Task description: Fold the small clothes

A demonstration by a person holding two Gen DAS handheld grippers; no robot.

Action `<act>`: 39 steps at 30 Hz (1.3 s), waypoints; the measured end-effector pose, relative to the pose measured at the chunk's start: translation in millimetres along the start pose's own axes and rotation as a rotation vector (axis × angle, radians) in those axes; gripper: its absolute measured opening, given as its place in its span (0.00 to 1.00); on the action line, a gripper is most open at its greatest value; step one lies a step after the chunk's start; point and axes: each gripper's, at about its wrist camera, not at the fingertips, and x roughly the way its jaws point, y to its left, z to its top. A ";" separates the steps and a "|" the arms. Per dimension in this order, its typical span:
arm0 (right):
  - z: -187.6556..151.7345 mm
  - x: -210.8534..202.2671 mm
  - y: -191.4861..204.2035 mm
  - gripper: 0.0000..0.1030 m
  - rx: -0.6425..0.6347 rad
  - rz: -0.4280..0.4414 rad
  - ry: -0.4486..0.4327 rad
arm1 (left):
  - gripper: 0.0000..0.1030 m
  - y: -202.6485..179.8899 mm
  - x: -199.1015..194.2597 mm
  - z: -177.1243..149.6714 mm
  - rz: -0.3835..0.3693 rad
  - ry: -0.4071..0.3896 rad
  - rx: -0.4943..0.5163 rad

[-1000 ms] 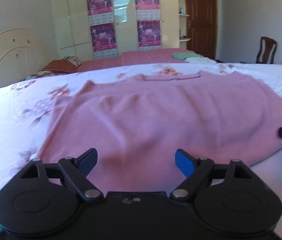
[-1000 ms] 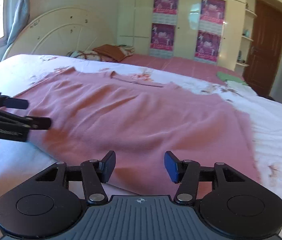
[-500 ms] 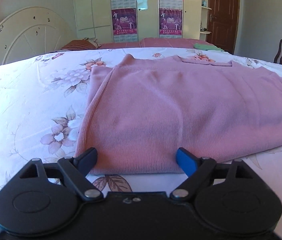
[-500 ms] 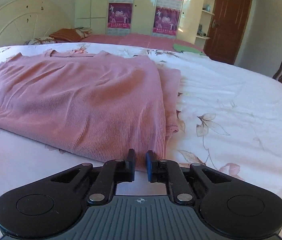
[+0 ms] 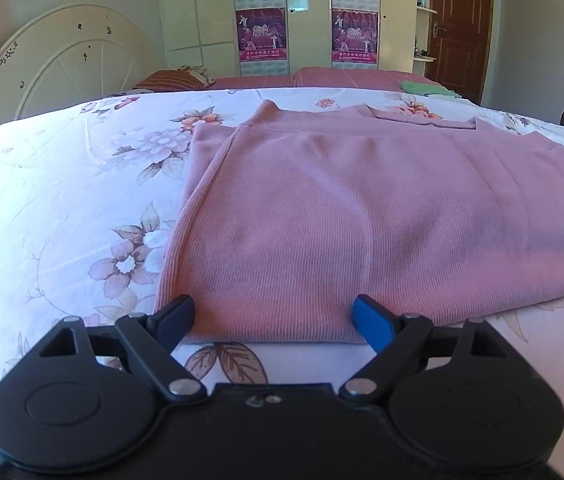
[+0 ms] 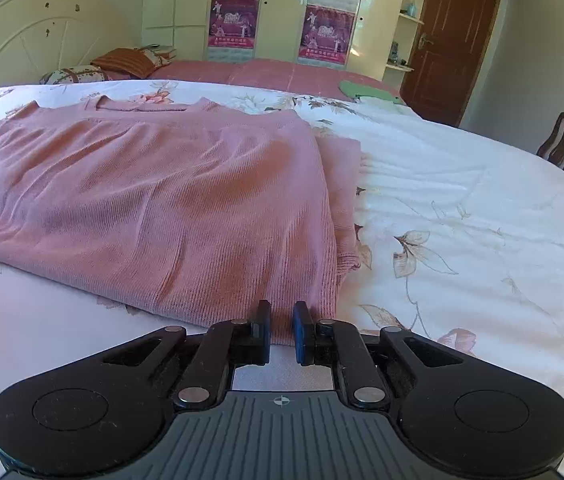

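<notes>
A pink knitted sweater (image 5: pixel 362 220) lies flat on the flower-print bedsheet (image 5: pixel 61 208), neckline far, hem near, with its sleeves folded in under the sides. My left gripper (image 5: pixel 271 308) hovers at the hem's near left corner, jaws wide and still opening, with the hem edge lying between its fingers but not pinched. In the right wrist view the same sweater (image 6: pixel 161 200) fills the left half. My right gripper (image 6: pixel 281 312) sits at the hem's near right corner, its pads drawn to a narrow gap with pink fabric between them.
A cream headboard (image 5: pixel 69 64) stands at the far left. Behind the bed are a wardrobe with purple posters (image 5: pixel 261 36), a brown door (image 6: pixel 454 40) and a wooden chair (image 6: pixel 562 140). A green cloth (image 6: pixel 366 92) lies on the far red bedspread. White sheet (image 6: pixel 482 220) stretches right of the sweater.
Both grippers slid outward along the hem, the left toward the left corner, the right toward the right corner. The right gripper's fingers closed from half open to nearly together on the hem.
</notes>
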 end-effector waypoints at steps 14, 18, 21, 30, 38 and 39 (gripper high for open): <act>0.6 11.6 7.8 0.11 -0.083 -0.042 0.019 | 0.86 4.7 0.4 5.5 -0.034 0.026 0.004; 3.9 13.1 8.9 0.11 -0.109 -0.046 0.034 | 0.85 14.4 -14.9 9.3 -0.036 0.036 -0.022; 7.9 -6.7 2.4 0.11 -0.066 -0.041 -0.008 | 0.84 35.3 -45.8 -5.3 -0.056 -0.012 -0.164; 19.7 -49.9 26.6 0.11 0.046 0.201 -0.139 | 0.80 78.7 -34.7 -42.6 -0.285 -0.022 -0.873; 68.8 -31.4 65.2 0.11 0.053 0.330 -0.175 | 0.80 80.7 -3.7 -17.8 -0.251 -0.060 -0.951; 73.4 -24.9 67.2 0.11 0.058 0.347 -0.169 | 0.79 82.9 1.3 -17.6 -0.264 -0.077 -0.985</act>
